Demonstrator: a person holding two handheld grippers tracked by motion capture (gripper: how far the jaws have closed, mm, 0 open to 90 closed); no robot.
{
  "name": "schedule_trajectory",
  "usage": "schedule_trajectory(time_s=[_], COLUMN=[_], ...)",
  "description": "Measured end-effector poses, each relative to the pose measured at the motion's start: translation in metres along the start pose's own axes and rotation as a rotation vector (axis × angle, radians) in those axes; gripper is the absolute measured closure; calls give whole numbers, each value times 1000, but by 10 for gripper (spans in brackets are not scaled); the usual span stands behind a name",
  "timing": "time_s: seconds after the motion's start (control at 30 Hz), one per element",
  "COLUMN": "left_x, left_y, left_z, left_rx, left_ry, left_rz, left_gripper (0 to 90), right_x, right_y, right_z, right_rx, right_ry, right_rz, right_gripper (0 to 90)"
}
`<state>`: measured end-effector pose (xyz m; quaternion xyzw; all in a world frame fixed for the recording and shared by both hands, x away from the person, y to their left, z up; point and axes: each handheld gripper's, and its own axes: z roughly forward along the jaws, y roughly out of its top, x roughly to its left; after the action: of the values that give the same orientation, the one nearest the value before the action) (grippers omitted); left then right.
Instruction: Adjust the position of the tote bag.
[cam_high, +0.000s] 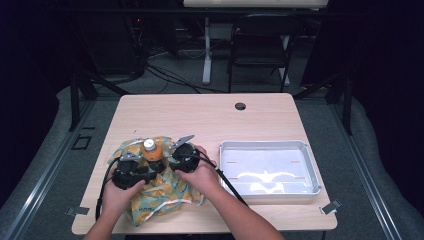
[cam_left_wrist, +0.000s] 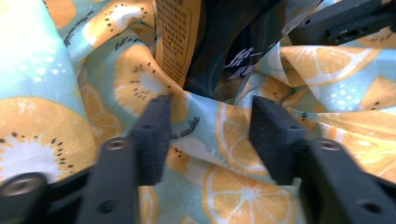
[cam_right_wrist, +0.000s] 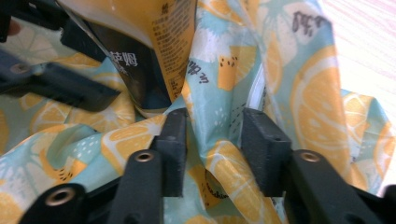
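I am holding my left gripper (cam_left_wrist: 208, 128) open over the fruit-print bag (cam_high: 165, 192) at the table's (cam_high: 200, 115) near left edge. My right gripper (cam_right_wrist: 212, 140) is straddling a fold, jaws parted. The bottle (cam_high: 151, 150) is standing between them. The tray (cam_high: 305, 147) is lying right, bare tabletop beyond.

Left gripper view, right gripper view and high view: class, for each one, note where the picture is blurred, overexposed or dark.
Left gripper view: the jaws are soft and the fruit-print cloth blurs at left. Right gripper view: the table washes out at top right. High view: the room beyond the table is dark; the tray floor shows glare.
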<state>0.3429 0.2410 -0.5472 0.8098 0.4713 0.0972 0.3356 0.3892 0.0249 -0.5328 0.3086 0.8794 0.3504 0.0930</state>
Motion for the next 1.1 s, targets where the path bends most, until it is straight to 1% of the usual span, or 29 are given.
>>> schedule_trajectory(time_s=[0.03, 0.07, 0.1, 0.13, 0.17, 0.2, 0.23, 0.27, 0.3, 0.37, 0.4, 0.43, 0.5, 0.53, 0.57, 0.63, 0.7, 0.73, 0.77, 0.8, 0.83, 0.9, 0.93, 1.0, 1.03, 1.07, 1.1], left_x=[0, 1, 2, 3, 4, 5, 4, 5, 6, 7, 9, 10, 13, 14, 16, 21, 25, 26, 28, 29, 31, 33, 35, 36, 37, 37, 39], left_y=[0, 0, -1, -1, -2, -2, -3, -3, -3, -3, -3, -3, -4, -4, -4, -4, -5, -5, -6, -6, -6, -7, -7, -8, -8, -9, -9], left_z=[0, 0, -1, -1, -2, -1, -1, -1, -2, -2, -3, -4, -7, -8, -10, -12, -14, -13, -14, -15, -15, -15, -16, -17, -17, -16, -18], left_rx=[13, 18, 21, 21, 27, 29, 29, 30, 33, 33, 33, 31, 18, 19, 16, 11, 11, 7, 12, 16, 19, 9, 22, 26, 26, 14, 28], left_ry=[16, 19, 18, 15, 17, 14, 25, 36, 42, 51, 66, 77, 93, 95, 103, 117, 118, 127, 129, 130, 128, 138, 128, 133, 134, 145, 145], left_rz=[8, 9, 10, 1, 4, 7, 12, 24, 25, 24, 34, 33, 22, 17, 18, 7, -4, -8, -15, -13, -19, -25, -32, -40, -38, -46, -44], left_gripper=[622, 675, 717, 748, 789, 817, 836, 873, 888, 899, 900, 900, 900, 900, 900, 900, 900, 900, 900, 900, 900, 900, 900, 900, 900, 900, 900], right_x=[1, 1, 2, 2, 2, 1, 1, 1, 0, 0, -1, -1, -4, -7, -7, -13, -18, -23, -26, -30, -33, -40, -43, -49, -52, -54, -56], right_y=[-1, 0, -1, -1, -1, -1, -1, -1, -1, -1, 0, 0, 0, 0, 0, 0, 0, -1, -1, -2, -3, -6, -7, -9, -9, -9, -9], right_z=[2, 2, 3, 4, 4, 4, 4, 4, 4, 3, 2, 1, 0, -2, -1, -3, -4, -3, -2, -1, 0, 3, 4, 7, 7, 6, 7], right_rx=[-8, 2, -7, -9, -5, -3, -6, -8, -9, -9, -7, -14, -14, -13, -24, -14, -13, -11, -7, 6, 5, 11, 8, 8, 18, 38, 34], right_ry=[1, 0, -1, -1, -4, -5, -5, -8, -10, -19, -22, -28, -39, -45, -53, -73, -90, -104, -108, -117, -121, -134, -134, -138, -139, -139, -142], right_rz=[7, -3, 2, 1, 2, 0, 1, -4, -5, -10, -13, -10, -13, -11, 1, 3, 15, 28, 33, 41, 49, 70, 90, 117, 117, 112, 119], right_gripper=[649, 676, 700, 720, 749, 775, 798, 829, 854, 882, 888, 892, 896, 897, 898, 899, 900, 900, 900, 900, 900, 900, 900, 900, 900, 900, 900])
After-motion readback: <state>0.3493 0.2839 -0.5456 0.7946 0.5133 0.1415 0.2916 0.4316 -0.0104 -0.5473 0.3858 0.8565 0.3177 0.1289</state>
